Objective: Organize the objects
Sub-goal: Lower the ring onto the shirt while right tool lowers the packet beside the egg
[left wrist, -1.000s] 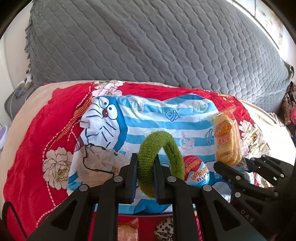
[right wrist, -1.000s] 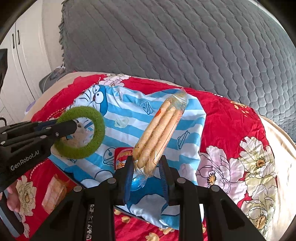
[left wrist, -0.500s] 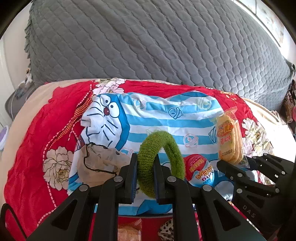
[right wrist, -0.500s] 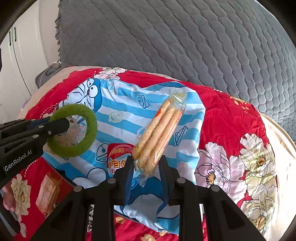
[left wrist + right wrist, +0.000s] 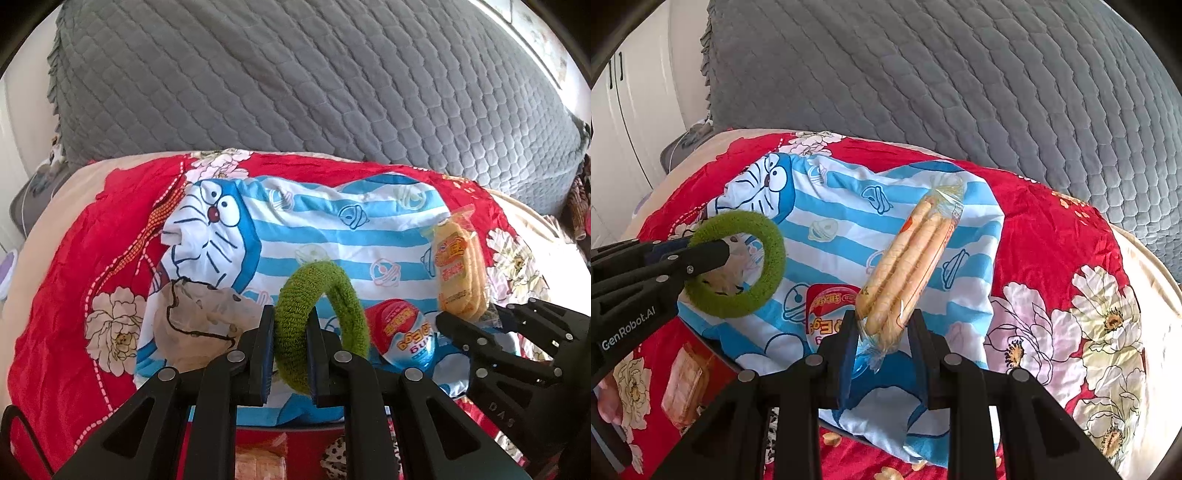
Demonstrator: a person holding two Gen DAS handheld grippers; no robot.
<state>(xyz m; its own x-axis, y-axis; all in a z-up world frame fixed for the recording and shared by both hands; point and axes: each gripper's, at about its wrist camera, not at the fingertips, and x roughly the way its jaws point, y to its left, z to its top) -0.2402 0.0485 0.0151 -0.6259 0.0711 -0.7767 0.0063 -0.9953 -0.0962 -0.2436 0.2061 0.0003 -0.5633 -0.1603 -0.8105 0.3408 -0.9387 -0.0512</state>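
My left gripper (image 5: 290,328) is shut on a green fuzzy hair ring (image 5: 321,325), held upright above a blue-striped Doraemon cloth (image 5: 314,236). The ring (image 5: 738,266) and left gripper (image 5: 713,254) also show at the left of the right wrist view. My right gripper (image 5: 882,332) is shut on a clear packet of yellow biscuit sticks (image 5: 908,266), held above the cloth (image 5: 842,236). The packet (image 5: 458,269) and right gripper (image 5: 476,325) show at the right of the left wrist view. A red and blue egg-shaped snack (image 5: 406,332) lies on the cloth between the grippers.
A beige drawstring pouch (image 5: 199,321) lies on the cloth's left part. The cloth rests on a red floral blanket (image 5: 1052,258) with a grey quilted cover (image 5: 295,81) behind. A wrapped snack (image 5: 687,384) lies on the blanket at the lower left.
Both grippers have moved slightly forward over the cloth, each still holding its object. The egg snack shows more fully between them.
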